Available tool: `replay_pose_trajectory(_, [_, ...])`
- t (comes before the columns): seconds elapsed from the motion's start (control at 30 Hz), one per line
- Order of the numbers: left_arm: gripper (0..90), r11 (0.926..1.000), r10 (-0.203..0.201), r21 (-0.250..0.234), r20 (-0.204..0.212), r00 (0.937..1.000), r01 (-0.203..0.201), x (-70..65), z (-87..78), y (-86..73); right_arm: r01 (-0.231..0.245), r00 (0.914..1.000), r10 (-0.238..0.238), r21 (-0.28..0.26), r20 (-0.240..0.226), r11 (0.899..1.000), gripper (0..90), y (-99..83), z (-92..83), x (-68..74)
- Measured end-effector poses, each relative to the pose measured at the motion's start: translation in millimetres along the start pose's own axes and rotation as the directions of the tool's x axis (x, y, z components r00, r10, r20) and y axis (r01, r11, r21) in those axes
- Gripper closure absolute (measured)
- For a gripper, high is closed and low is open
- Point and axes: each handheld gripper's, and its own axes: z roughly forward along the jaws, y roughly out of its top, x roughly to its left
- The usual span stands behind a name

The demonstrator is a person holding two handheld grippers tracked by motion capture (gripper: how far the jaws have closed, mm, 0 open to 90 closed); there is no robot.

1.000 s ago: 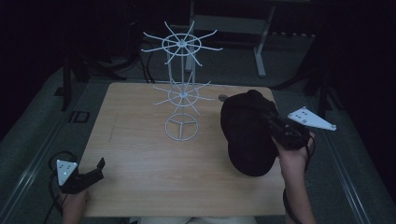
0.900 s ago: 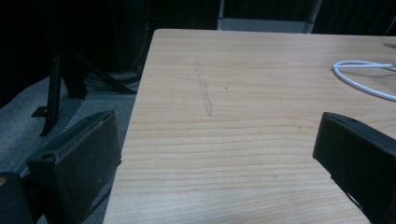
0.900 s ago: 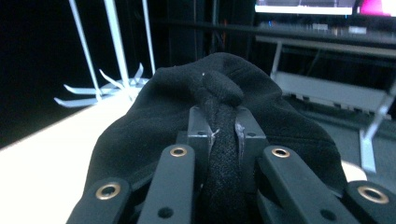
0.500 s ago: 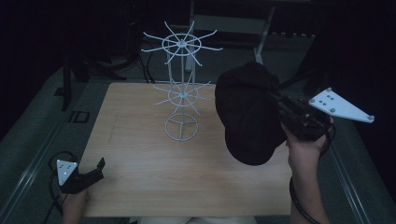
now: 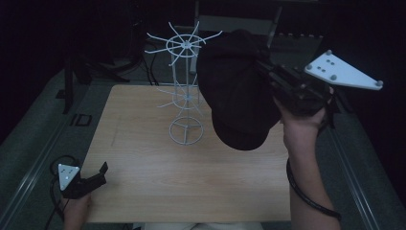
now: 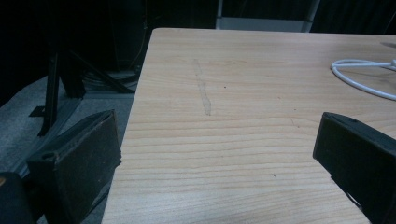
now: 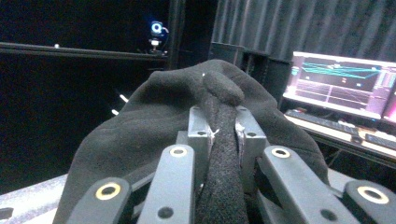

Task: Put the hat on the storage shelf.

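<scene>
Black fabric cap, clenched in the right tool, should settle its crown squarely over the white wire rack's top prongs; left tool rests released.

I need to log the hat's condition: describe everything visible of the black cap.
The black cap is a soft, dark fabric piece, fleece-like up close, with a rounded crown. It hangs in the air above the table's right side, beside the white wire rack, a fold of its cloth pinched in the right tongs.

No text, label or number can be read anywhere — the monitor's graphics are too blurred.
</scene>
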Motion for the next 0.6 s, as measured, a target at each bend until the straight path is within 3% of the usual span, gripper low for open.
replay_pose_trajectory(0.2, [1.5, 1.0000, 0.000, -0.003, 0.004, 1.0000, 0.000, 0.1, -0.2, -0.1, 0.027, 0.9987, -0.025, 0.043, -0.043, 0.999, 80.2, -3.0, 25.2, 8.0])
replay_pose_trajectory(0.6, [1.5, 1.0000, 0.002, -0.001, 0.004, 1.0000, -0.002, -0.3, -0.3, -0.1, 0.006, 0.9951, 0.005, 0.111, -0.099, 0.994, 80.1, -44.2, 37.4, 16.8])
